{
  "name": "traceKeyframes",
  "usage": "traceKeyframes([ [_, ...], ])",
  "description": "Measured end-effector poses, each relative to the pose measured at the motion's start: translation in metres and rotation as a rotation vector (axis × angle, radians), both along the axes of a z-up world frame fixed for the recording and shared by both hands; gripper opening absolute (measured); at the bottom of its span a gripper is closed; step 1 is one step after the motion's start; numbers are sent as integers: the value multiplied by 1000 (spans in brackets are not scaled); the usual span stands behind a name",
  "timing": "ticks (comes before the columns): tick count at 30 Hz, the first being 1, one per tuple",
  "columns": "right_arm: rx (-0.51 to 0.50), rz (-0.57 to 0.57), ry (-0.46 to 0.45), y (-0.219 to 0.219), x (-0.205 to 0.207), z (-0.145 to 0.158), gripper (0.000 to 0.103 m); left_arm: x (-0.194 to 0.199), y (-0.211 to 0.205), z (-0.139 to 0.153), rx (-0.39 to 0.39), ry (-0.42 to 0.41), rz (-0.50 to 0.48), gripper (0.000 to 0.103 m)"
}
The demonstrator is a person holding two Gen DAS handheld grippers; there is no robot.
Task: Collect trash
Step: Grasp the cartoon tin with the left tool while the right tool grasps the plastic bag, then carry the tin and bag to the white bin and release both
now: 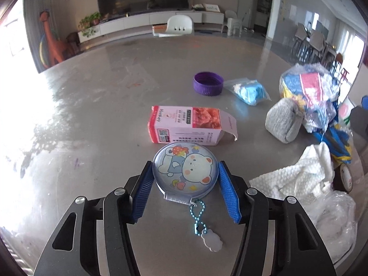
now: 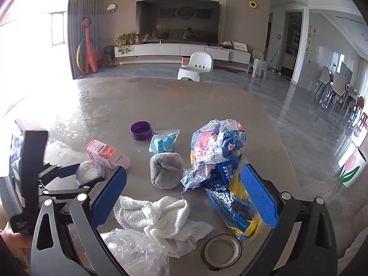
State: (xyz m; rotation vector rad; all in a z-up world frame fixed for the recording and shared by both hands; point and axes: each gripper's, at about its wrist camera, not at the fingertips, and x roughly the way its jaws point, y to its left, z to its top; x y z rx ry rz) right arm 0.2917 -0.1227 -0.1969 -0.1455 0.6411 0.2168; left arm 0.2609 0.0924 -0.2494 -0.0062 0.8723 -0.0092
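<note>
Left gripper [image 1: 185, 177] is clamped on the round bear-print case [image 1: 185, 169], low centre of the left wrist view: both blue pads [image 1: 143, 192] sit against the rim on opposite sides, so it is squeezed across its width while lying flat on the table [image 1: 92, 105]. Its bead chain and tag [image 1: 211, 241] trail back between the fingers, clear of the pads. Whether the case counts as trash is a judgement call; it looks more like a keepsake than litter. Just behind it, mid-frame, the pink carton [image 1: 186, 126] lies on its side with an end flap open, near but apparently not touching. Right gripper [image 2: 184, 197] stands wide open, gripping nothing. In its view the fingers straddle the lower centre pile: crumpled white paper towel [image 2: 161, 218], clear plastic film [image 2: 135, 248] at bottom, tape roll [image 2: 222, 250] lower right, and the blue-yellow wrapper bag [image 2: 220, 165] close by the right pad, contact unclear. Probably lined up for a scoop at the towel or bag. Further up: grey rolled cloth [image 2: 166, 170], blue item in a zip bag [image 2: 162, 142], purple cap [image 2: 141, 130]. No bin in either view.
</note>
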Motion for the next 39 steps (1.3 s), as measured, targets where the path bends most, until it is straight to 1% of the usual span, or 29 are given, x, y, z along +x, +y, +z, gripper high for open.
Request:
traceKeyframes([
  [2,-5,-10,3,-2,4,-2,99,-2,1,9,-19,-36,-6,55],
  [4,-10,-26,3,-4,10,-4,99,-4,1,20,-18,-76,-9,55],
  [6,-9,-43,7,-6,18,-7,99,-5,-2,27,-15,-97,-17,55],
  [10,-22,-85,13,-10,40,-11,99,-11,-12,28,13,-121,-38,55],
  [12,-31,-99,26,-11,51,-14,99,-12,-17,32,9,-128,-51,55],
  [13,-31,-105,39,-12,57,-16,96,-6,-21,36,9,-130,-55,55],
  [14,-31,-110,54,-13,60,-19,85,-6,-23,37,11,-134,-62,55],
  [15,-32,-115,93,-14,67,-25,75,-4,-26,37,11,-138,-63,55],
  [16,-25,-109,133,-15,72,-29,43,-4,-27,37,10,-140,-65,55],
  [18,23,-90,196,-19,77,-37,36,-4,-28,36,5,-141,-70,55],
  [19,26,-86,193,-20,75,-35,29,-3,-27,36,4,-141,-70,55],
  [20,19,-81,180,-19,71,-32,27,-3,-27,37,2,-143,-71,55],
  [23,-3,-73,98,-20,53,-10,26,-4,-25,41,1,-155,-68,55],
  [26,8,-57,7,-26,28,23,26,-8,-24,52,-7,-181,-65,55],
  [29,24,-51,-49,-35,8,48,26,-15,-27,63,-7,-207,-67,55],
  [34,34,-48,-83,-50,-35,69,26,-34,-46,82,-12,-240,-91,55],
  [36,28,-58,-94,-57,-51,72,26,-44,-60,89,-9,-249,-112,55],
  [39,37,-79,-92,-70,-76,74,26,-57,-76,100,-33,-252,-147,55],
])
